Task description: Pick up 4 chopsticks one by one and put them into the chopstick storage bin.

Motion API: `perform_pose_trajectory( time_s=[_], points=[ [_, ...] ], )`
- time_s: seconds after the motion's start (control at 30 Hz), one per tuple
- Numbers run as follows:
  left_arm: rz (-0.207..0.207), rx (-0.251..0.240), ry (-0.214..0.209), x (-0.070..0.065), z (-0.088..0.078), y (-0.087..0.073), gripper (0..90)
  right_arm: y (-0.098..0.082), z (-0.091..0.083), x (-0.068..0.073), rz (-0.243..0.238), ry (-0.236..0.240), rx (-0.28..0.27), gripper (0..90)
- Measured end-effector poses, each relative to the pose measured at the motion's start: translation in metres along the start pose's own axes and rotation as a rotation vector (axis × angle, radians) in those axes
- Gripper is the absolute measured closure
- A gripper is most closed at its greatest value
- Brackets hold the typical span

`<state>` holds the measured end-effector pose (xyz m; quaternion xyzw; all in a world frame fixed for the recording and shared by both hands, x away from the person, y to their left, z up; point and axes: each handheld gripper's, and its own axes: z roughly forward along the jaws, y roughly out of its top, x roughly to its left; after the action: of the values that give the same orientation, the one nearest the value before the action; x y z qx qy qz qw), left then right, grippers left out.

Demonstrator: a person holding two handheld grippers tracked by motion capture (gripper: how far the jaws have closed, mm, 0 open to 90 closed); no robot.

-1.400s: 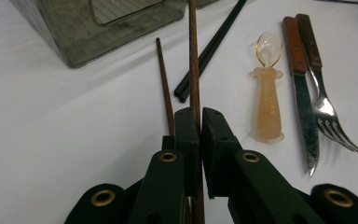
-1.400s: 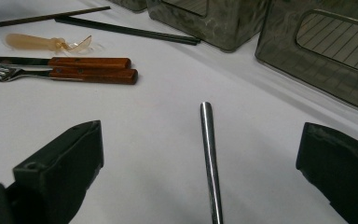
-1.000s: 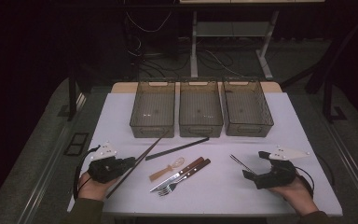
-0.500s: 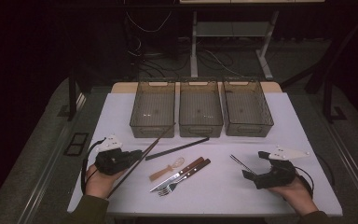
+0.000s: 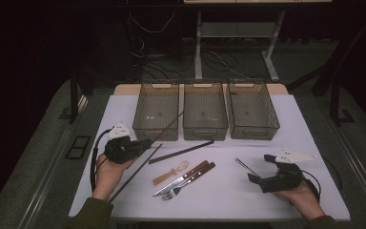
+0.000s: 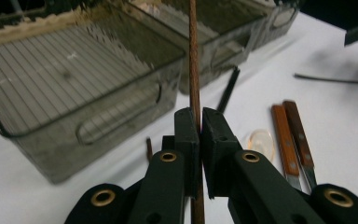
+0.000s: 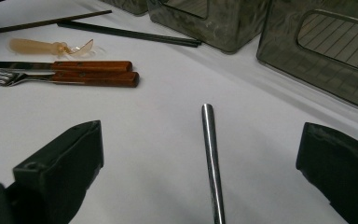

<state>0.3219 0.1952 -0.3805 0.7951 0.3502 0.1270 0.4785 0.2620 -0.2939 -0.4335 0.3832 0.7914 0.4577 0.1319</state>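
My left gripper is shut on a thin brown chopstick. The stick is lifted off the table and slants up over the front of the left bin. A second brown chopstick lies on the white table beside the left hand. At the right, my right gripper rests low with its jaws wide open. A slim metal stick lies on the table between them, untouched.
Three clear mesh-bottomed bins, the middle one and the right one included, line the table's far side. In the middle lie a black chopstick pair, a clear plastic spoon, and a wooden-handled knife and fork.
The left hand has risen and moved forward toward the left bin, carrying the brown chopstick so that its tip now reaches over the bin. The right hand has stayed put.
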Motion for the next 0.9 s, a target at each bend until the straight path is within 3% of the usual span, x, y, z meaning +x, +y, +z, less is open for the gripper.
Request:
perform_pose_trajectory(
  time_s=[0.5, 0.9],
  points=[
    [-0.010, -0.020, 0.001, 0.011, 0.021, 0.026, 84.8, -0.001, 0.000, 0.001, 0.000, 0.000, -0.002, 0.9],
    [-0.015, -0.038, 0.025, 0.025, 0.037, 0.058, 84.8, 0.000, -0.001, 0.000, 0.003, 0.000, -0.005, 0.9]
  ],
)
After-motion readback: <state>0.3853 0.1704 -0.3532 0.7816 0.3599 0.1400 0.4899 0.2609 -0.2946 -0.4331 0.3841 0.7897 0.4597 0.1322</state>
